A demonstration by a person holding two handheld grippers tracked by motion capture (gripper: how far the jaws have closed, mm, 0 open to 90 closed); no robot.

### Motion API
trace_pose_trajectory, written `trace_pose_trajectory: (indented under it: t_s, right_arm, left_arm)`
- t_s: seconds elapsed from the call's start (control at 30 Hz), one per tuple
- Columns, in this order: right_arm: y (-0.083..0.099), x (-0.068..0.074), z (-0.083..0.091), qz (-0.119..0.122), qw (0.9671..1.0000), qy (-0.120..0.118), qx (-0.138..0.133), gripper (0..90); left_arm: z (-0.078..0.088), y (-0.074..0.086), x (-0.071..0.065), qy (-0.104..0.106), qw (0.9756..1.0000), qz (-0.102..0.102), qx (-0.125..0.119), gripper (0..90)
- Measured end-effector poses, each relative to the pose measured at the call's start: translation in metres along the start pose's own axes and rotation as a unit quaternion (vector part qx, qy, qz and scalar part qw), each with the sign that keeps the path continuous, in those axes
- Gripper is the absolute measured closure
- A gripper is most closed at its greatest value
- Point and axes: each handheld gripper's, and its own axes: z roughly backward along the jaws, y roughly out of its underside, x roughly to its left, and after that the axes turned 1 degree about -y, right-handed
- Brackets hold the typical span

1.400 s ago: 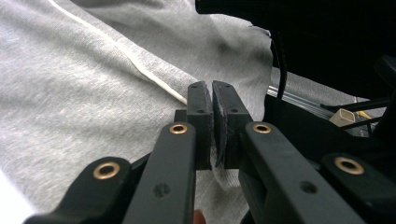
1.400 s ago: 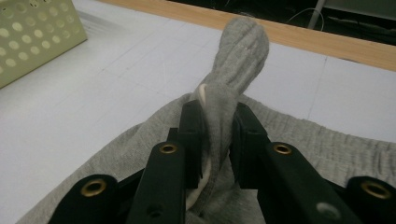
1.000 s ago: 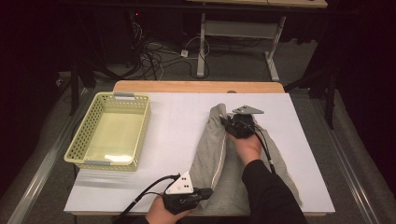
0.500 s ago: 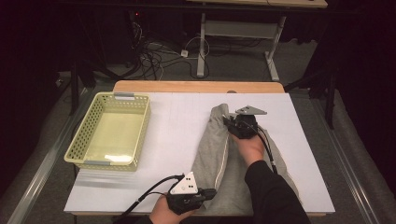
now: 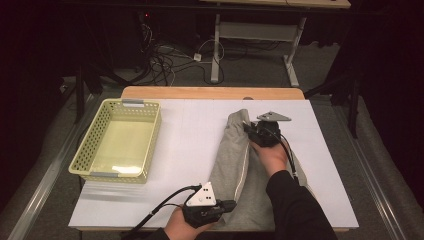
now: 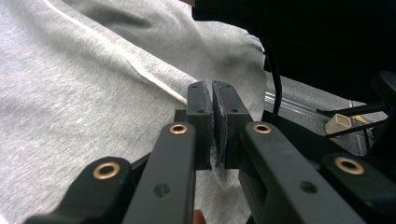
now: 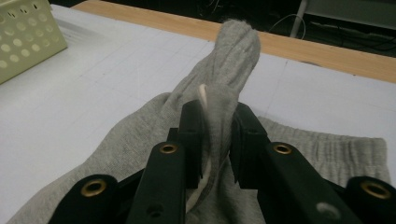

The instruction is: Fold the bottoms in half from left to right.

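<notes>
A grey knit garment (image 5: 232, 160) with a thin white stripe lies lengthwise on the white table (image 5: 185, 150), right of centre. My right gripper (image 5: 248, 128) is at its far end, shut on a bunched fold of the cloth (image 7: 238, 42) that stands up between the jaws (image 7: 217, 109). My left gripper (image 5: 230, 205) is at the garment's near edge by the table front. Its jaws (image 6: 212, 88) are pressed together with a thin sliver of grey fabric (image 6: 70, 93) caught between them. The person's dark sleeve (image 5: 295, 205) covers the garment's right side.
A pale yellow perforated basket (image 5: 154, 137) stands on the left of the table, with nothing visible in it; its corner (image 7: 23, 32) is at the upper left of the right gripper view. A wooden table edge (image 5: 210, 93) runs along the back. Cables trail on the floor beyond.
My left gripper has edged slightly to the right along the near edge of the garment. The right gripper has hardly moved and keeps its hold.
</notes>
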Motion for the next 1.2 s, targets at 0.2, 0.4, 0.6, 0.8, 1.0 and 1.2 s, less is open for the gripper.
trace_pose_trajectory:
  t_s: [0.2, 0.4, 0.6, 0.8, 1.0, 1.2]
  right_arm:
    - [-0.002, -0.007, 0.007, -0.001, 1.0, 0.006, -0.003, 76.6]
    - [0.001, -0.015, 0.014, -0.003, 0.9999, 0.011, -0.004, 76.6]
    - [0.015, -0.024, 0.014, -0.013, 0.9998, 0.016, 0.007, 76.6]
    - [0.031, -0.026, 0.01, -0.024, 0.9994, 0.013, 0.023, 75.6]
    - [0.044, -0.025, 0.005, -0.026, 0.9991, 0.012, 0.032, 76.9]
    - [0.034, -0.031, 0.012, -0.025, 0.9994, 0.017, 0.014, 78.9]
  left_arm:
    - [-0.005, -0.006, -0.003, 0.005, 1.0, -0.005, -0.004, 84.1]
    - [-0.014, -0.007, -0.006, 0.007, 0.9999, -0.01, 0.002, 84.1]
    - [-0.018, -0.006, -0.008, 0.011, 0.9999, -0.01, 0.007, 84.1]
    - [-0.021, -0.002, -0.01, 0.015, 0.9997, -0.011, 0.015, 84.1]
    - [-0.021, 0.001, -0.011, 0.016, 0.9996, -0.011, 0.019, 84.1]
    - [-0.019, -0.013, -0.01, 0.012, 0.9997, -0.019, 0.008, 84.1]
